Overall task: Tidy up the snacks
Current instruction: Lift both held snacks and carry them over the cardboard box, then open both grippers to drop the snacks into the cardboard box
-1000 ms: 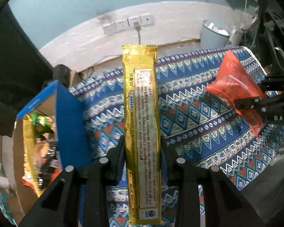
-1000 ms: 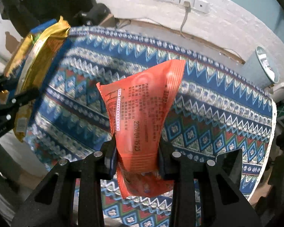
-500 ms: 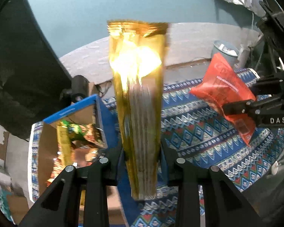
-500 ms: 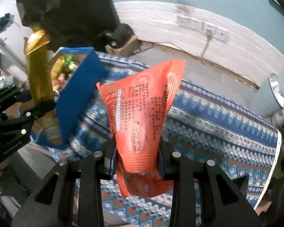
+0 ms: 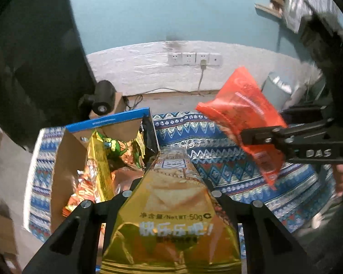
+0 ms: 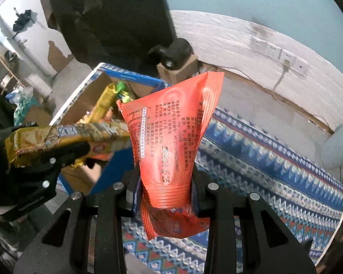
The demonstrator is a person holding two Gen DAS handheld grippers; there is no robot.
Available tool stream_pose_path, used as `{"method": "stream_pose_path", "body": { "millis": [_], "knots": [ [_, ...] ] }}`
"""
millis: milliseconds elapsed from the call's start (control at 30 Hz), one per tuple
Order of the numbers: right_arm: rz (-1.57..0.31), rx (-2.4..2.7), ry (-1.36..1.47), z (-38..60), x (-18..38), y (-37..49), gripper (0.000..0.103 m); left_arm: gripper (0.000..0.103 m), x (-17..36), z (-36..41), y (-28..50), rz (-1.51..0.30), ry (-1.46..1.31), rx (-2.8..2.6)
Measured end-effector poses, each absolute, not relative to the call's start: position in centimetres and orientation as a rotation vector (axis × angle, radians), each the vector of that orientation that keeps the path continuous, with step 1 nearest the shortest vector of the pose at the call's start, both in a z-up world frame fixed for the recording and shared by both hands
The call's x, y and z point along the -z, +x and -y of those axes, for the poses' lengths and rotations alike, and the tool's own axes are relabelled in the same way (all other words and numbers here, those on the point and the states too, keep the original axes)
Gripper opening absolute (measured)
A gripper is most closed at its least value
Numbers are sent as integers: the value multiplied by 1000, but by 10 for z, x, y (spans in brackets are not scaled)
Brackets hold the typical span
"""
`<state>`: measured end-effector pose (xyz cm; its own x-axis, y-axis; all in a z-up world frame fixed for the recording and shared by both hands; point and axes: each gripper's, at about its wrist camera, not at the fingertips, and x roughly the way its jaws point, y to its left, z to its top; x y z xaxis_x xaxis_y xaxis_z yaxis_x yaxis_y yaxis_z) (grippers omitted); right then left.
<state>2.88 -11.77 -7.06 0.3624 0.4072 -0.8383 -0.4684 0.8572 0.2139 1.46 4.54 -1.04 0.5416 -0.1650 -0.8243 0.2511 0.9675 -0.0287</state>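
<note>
The gold snack packet (image 5: 171, 207) is glossy foil that catches the light and creases sharply. The orange packet (image 6: 171, 141) is smoother plastic film with a soft sheen and ribbed seals. The box (image 5: 68, 159) is matt brown cardboard inside, blue printed outside. The table (image 6: 274, 171) wears a woven patterned cloth. The fingers (image 6: 199, 189) are matt black plastic with bright metal screws.

Snack packets (image 5: 103, 159) crowd the open box (image 5: 66, 159) (right side freer).
</note>
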Motion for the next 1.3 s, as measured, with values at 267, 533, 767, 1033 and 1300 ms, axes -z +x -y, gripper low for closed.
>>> {"method": "stream_pose_path", "body": {
  "millis": [267, 533, 767, 1033, 1300],
  "knots": [
    [-1039, -604, -63, 90, 57, 34, 32, 29, -25, -82, 8, -890, -52, 262],
    [-1029, -631, -41, 66, 47, 34, 32, 29, -46, -112, 0, -807, -36, 165],
    [-1045, -664, -31, 34, 48, 44, 32, 29, -32, -153, 3, -834, -72, 57],
    [-1106, -691, -10, -3, 69, 57, 32, 29, -8, -183, 8, -896, -87, -46],
    [-1121, -701, 19, -21, 76, 63, 46, 44, -1, -181, 9, -930, -40, -123]
  ]
}}
